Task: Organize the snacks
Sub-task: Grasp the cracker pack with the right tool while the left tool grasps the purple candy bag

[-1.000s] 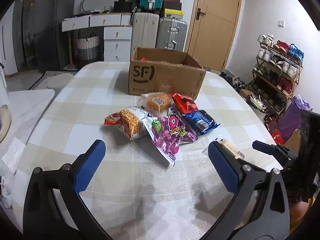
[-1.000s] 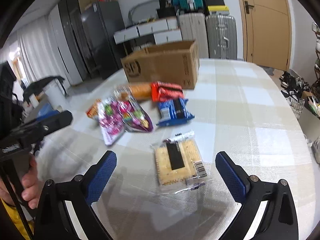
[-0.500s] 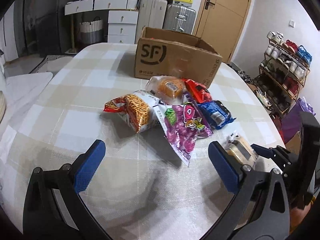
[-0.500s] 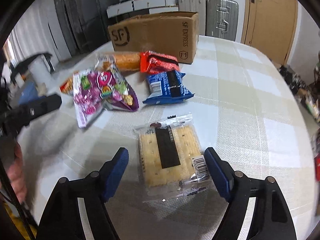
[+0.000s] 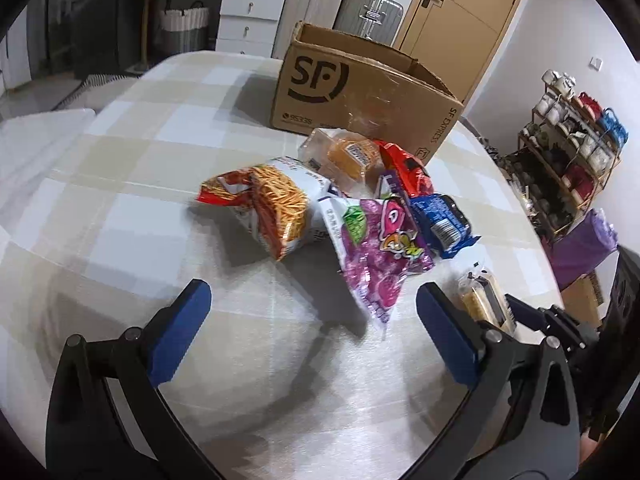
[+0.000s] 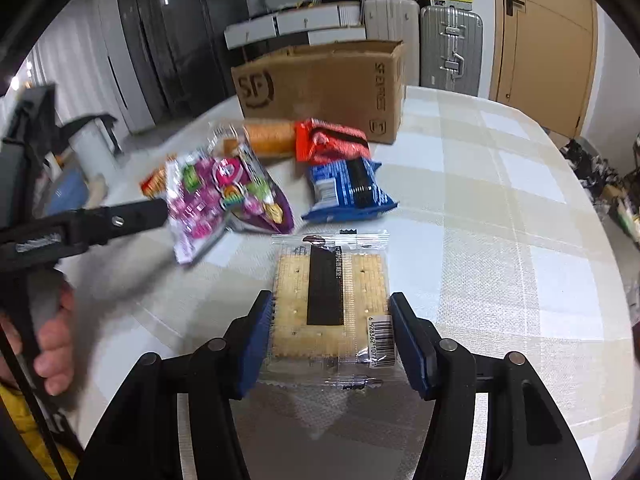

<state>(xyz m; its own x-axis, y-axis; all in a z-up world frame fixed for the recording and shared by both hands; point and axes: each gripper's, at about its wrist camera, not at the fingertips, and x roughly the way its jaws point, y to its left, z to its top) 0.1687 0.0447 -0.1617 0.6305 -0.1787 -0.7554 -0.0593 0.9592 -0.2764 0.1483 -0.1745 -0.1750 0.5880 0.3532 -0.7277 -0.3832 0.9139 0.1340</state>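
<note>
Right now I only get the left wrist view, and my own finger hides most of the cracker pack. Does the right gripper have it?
Observer: Yes. The right gripper has just been closing, and its pads now press both side edges of the cracker pack.
Operator: Is it off the table yet?
Observer: It doesn't look so. The pack seems to lie flat on the table.
Operator: Which side faces up?
Observer: The side with the black strip, and the barcode sits by the right-hand pad.
</note>
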